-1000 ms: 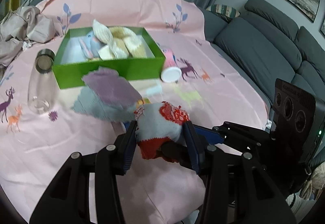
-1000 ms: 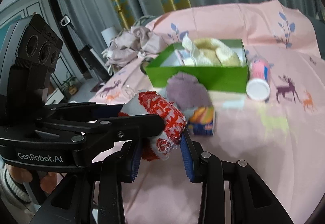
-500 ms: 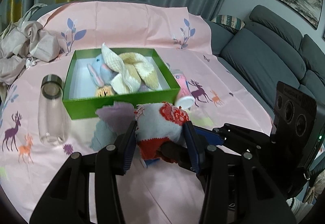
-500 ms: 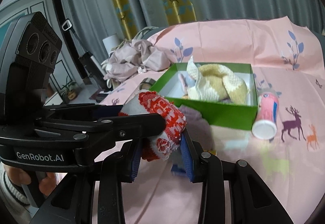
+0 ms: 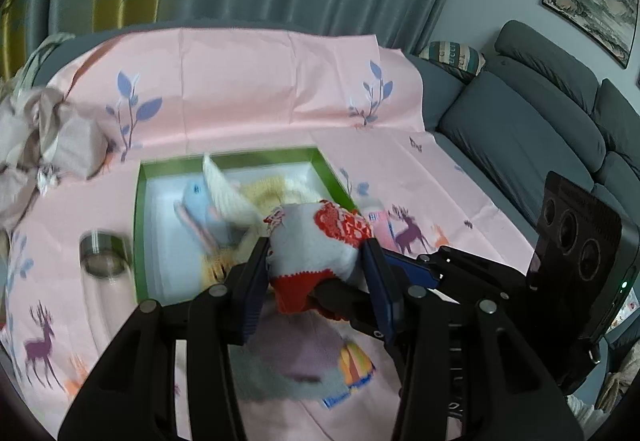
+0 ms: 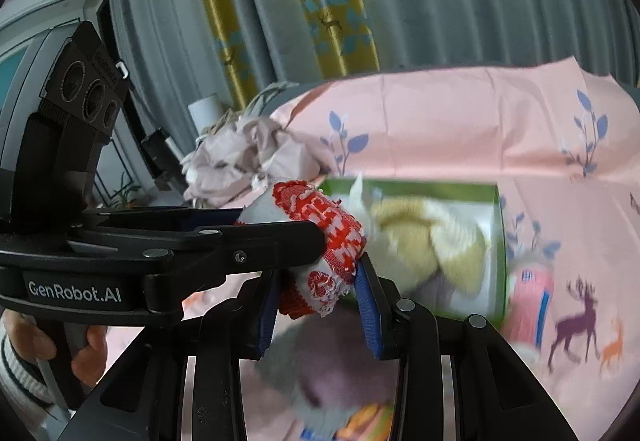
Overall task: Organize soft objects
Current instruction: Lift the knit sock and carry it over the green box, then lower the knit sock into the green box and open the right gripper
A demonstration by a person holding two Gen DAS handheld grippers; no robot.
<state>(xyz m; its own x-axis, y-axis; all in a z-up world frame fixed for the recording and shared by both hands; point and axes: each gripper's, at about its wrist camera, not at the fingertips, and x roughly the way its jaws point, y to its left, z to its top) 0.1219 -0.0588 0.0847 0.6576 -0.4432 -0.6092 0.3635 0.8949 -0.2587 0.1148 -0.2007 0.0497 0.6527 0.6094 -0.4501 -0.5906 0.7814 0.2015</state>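
Both the left gripper (image 5: 316, 281) and right gripper (image 6: 316, 301) are clamped on one red-and-grey knitted sock (image 5: 320, 245), held above the near edge of the green box (image 5: 138, 225) on the pink cloth (image 5: 256, 81).

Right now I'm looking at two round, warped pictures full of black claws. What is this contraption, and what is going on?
No robot here: a person carries a hand-held claw in each hand, and each claw has a wide-angle camera looking along its two fingers. One picture comes from the left gripper, the other from the right gripper. Both are clamped on the same red and grey sock, rolled into a bundle, above a pink tablecloth. Just ahead is a green box already holding cream and yellow knitwear and something pale blue. Beside the box lie a clear bottle and a pink tube; below the claws lies a purple and grey cloth.
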